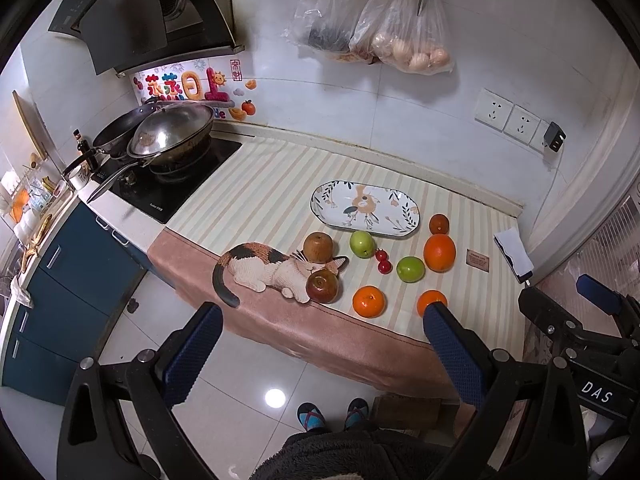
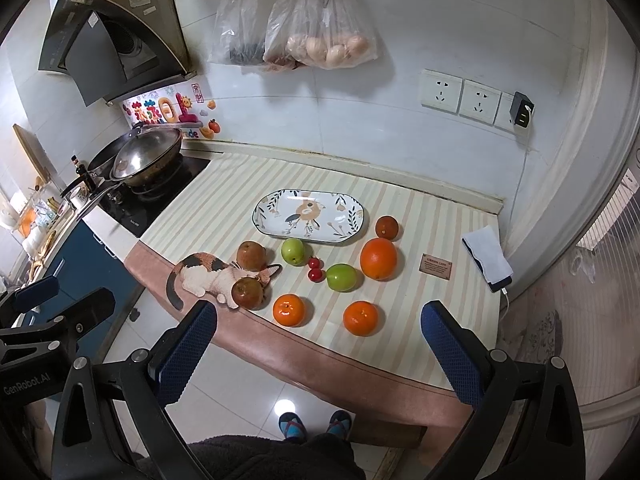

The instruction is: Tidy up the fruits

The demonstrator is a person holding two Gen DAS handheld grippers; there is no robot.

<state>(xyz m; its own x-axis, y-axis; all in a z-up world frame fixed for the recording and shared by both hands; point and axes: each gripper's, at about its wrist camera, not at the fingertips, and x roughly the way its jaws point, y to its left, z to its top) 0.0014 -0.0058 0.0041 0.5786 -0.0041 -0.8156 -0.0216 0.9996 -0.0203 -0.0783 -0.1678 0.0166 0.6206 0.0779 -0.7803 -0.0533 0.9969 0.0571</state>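
Note:
An empty oval patterned plate (image 1: 365,208) (image 2: 310,216) lies at the back of the striped mat. In front of it lie two green apples (image 2: 294,251) (image 2: 341,277), a big orange (image 2: 378,258), two small oranges (image 2: 289,310) (image 2: 361,317), two brown-red apples (image 2: 251,255) (image 2: 247,293), a small dark fruit (image 2: 386,227) and red cherries (image 2: 315,269). My left gripper (image 1: 322,320) is open and empty above the counter's front edge. My right gripper (image 2: 318,318) is open and empty, also before the front edge, over the small oranges.
A ceramic cat figure (image 2: 204,274) lies at the mat's left front, touching the brown-red apples. A stove with pans (image 2: 144,160) stands left. A phone with cloth (image 2: 486,258) and a small card (image 2: 436,266) lie right. Bags (image 2: 320,20) hang on the wall.

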